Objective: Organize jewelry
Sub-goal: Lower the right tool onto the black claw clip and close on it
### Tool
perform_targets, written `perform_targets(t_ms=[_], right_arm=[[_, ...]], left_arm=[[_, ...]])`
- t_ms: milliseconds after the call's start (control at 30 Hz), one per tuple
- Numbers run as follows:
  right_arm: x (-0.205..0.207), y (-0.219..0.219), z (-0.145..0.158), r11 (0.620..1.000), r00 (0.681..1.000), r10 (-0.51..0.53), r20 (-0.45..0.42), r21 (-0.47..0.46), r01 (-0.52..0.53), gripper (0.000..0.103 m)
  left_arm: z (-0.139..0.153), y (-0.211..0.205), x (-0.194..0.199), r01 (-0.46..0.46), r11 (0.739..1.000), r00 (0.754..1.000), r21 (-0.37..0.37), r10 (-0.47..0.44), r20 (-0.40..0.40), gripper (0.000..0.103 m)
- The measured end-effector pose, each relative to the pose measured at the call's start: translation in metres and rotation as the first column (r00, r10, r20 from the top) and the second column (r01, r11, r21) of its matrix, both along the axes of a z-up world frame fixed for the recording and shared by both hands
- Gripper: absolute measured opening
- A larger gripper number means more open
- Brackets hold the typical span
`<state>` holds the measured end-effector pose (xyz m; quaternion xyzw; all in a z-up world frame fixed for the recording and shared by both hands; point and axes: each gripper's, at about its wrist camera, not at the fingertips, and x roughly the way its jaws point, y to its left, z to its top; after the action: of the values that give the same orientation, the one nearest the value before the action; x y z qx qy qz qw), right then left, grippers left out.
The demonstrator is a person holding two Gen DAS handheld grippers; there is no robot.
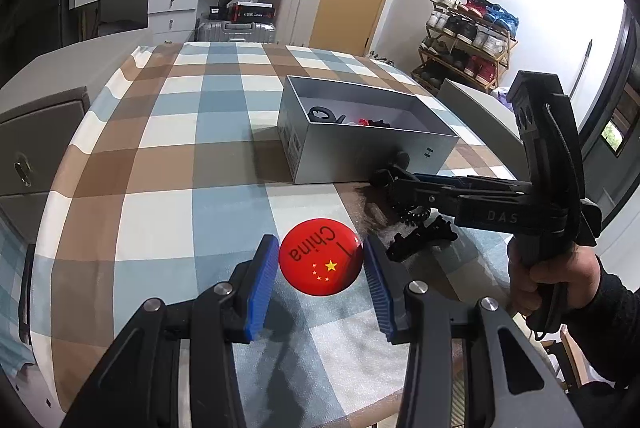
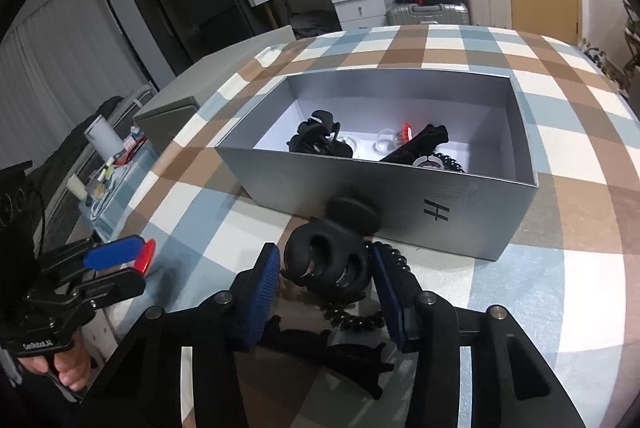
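Observation:
My left gripper (image 1: 320, 268) is shut on a round red "China" badge (image 1: 320, 257), held just above the checked tablecloth; it shows edge-on in the right wrist view (image 2: 147, 255). My right gripper (image 2: 323, 270) is shut on a black claw hair clip (image 2: 326, 264), lifted near the front wall of the open grey box (image 2: 400, 206). The box (image 1: 340, 152) holds black clips, coil hair ties and a small red item (image 2: 407, 130). Under the right gripper lie a black coil hair tie (image 1: 416, 214) and another black clip (image 1: 424, 238).
The checked tablecloth (image 1: 180, 148) covers a round table; its edge curves at the left and front. A grey cabinet (image 1: 36, 144) stands left of the table. Suitcases, drawers and a shoe rack (image 1: 468, 32) stand behind.

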<state>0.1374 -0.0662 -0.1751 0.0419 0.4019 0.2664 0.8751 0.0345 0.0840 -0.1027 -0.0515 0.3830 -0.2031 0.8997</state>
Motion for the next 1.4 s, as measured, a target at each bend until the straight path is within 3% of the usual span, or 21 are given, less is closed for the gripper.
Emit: perform_targets(t_ms=[367,533,667,867,967,1200,1300,1400], right_arm=[[-0.013,-0.013,0.012,0.995,0.999,0.013,0.047,0.095,-0.017,0.045],[-0.014,-0.025,0.010,0.977,0.999,0.043,0.000,0.210,-0.043,0.044],[-0.010,-0.041,0.005,0.937,0.997,0.060,-0.056,0.349,-0.037,0.044],[-0.002,-0.053,-0.007,0.909,0.988,0.065,-0.138,0.416,-0.001,0.044],[-0.003,-0.050,-0.005,0.919,0.990,0.064,-0.127,0.394,-0.009,0.047],[-0.017,-0.014,0.007,0.983,0.997,0.080,-0.009,0.164,-0.077,0.048],[-0.023,-0.001,0.007,0.991,0.995,0.091,0.032,0.091,-0.094,0.047],[-0.027,0.002,0.006,0.992,0.994,0.100,0.043,0.077,-0.103,0.047]], left_arm=[[-0.001,0.000,-0.002,-0.006,1.000,1.000,-0.003,0.006,-0.003,0.037],[-0.001,-0.001,-0.002,-0.005,1.000,1.000,0.003,0.005,-0.006,0.037],[-0.002,-0.003,-0.003,-0.005,1.000,1.000,0.007,0.005,-0.013,0.037],[-0.002,-0.007,-0.001,-0.004,1.000,1.000,0.014,0.004,-0.028,0.037],[-0.003,-0.009,-0.001,-0.003,1.000,0.999,0.019,0.004,-0.037,0.037],[-0.004,-0.010,-0.001,-0.011,1.000,0.999,0.020,0.012,-0.050,0.037],[-0.003,-0.009,-0.001,-0.017,1.000,0.999,0.017,0.018,-0.051,0.037],[-0.001,-0.008,-0.001,-0.023,1.000,0.999,0.014,0.023,-0.047,0.037]])
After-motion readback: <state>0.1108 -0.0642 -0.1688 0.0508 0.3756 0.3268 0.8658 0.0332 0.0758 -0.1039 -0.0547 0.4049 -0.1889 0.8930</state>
